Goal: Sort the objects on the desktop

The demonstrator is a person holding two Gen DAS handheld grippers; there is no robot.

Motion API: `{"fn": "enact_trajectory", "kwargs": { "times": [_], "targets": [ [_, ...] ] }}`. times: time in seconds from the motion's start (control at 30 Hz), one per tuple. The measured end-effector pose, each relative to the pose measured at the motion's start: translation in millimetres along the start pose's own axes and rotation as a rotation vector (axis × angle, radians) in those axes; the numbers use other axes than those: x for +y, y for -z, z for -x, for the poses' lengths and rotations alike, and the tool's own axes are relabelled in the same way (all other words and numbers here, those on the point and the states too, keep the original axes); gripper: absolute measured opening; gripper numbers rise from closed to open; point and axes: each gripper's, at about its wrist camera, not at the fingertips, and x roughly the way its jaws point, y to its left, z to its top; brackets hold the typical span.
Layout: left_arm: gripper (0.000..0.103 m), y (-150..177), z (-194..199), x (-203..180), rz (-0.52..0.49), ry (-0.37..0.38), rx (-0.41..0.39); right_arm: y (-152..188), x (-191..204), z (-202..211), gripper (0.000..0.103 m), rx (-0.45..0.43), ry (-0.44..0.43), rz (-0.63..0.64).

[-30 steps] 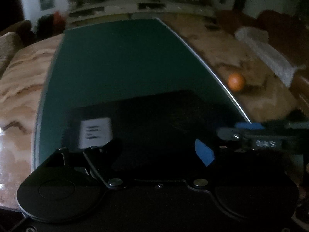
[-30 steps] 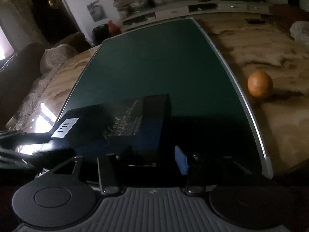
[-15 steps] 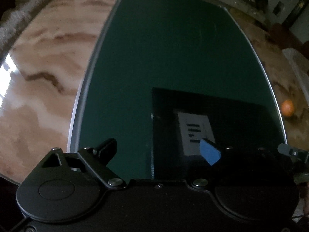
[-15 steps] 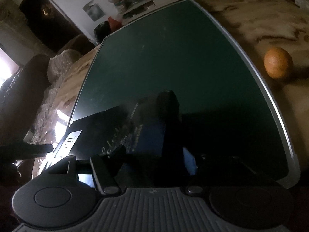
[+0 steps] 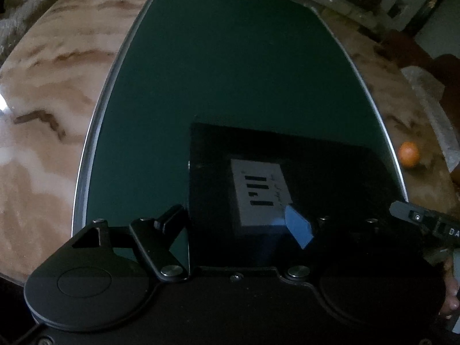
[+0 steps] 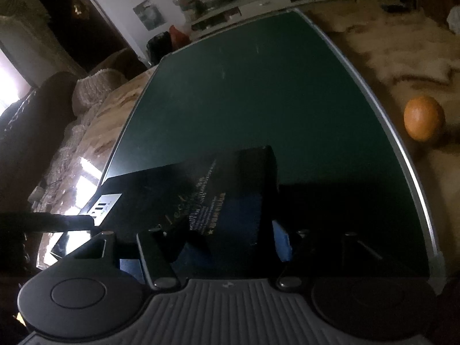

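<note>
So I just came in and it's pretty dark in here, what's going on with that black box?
A person holds a gripper in each hand, both around the black box on the green mat. The right gripper has its fingers either side of one end, and the left gripper is at the labelled end. An orange sits off the mat on the marble table.

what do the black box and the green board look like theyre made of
Black box: probably printed cardboard with a slight sheen, judging by its sharp folded edges, gold lettering and white label. Green board: smooth matte surface with faint scuffs, in a thin silvery frame, likely metal.
</note>
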Motion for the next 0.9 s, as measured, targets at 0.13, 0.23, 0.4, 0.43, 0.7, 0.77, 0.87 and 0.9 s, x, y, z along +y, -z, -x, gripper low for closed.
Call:
{"fn": "enact_trajectory", "kwargs": {
  "times": [0.13, 0.23, 0.4, 0.43, 0.7, 0.77, 0.87, 0.9],
  "targets": [
    [0.078, 2.6, 11.2, -8.8, -0.027, -0.012, -0.025, 0.9, 8.1, 13.8, 0.065, -0.025, 0.005, 0.025],
    [0.08, 6.7, 18.2, -16.1, -0.051, -0.023, -0.043, 5.1, 13.8, 22.5, 0.065, -0.038, 0.014, 0.046],
    [0.081, 17.2, 9.6, -17.8, -0.061, -0.031, -0.025, 13.5, 15.0, 23.5, 0.065, -0.041, 0.039, 0.049],
    [0.083, 18.9, 6.4, -17.2, -0.061, -0.036, -0.02, 14.1, 14.0, 21.7, 0.065, -0.039, 0.038, 0.044],
    [0.085, 22.8, -16.4, -4.8, -0.017, -0.037, 0.017, 18.4, 5.6, 7.9, 0.065, -0.016, 0.03, 0.0],
    [0.086, 22.3, -19.0, -2.8, -0.006, -0.031, 0.012, 19.4, 3.5, 4.4, 0.065, -0.011, 0.028, -0.011],
    [0.086, 16.5, -22.4, -1.6, 0.009, -0.029, 0.01, 16.1, 2.2, -1.0, 0.065, -0.008, 0.034, -0.012],
    [0.086, 14.1, -23.8, -1.5, 0.015, -0.029, 0.011, 14.4, 2.3, -2.8, 0.065, -0.009, 0.04, -0.008]
  ]
}}
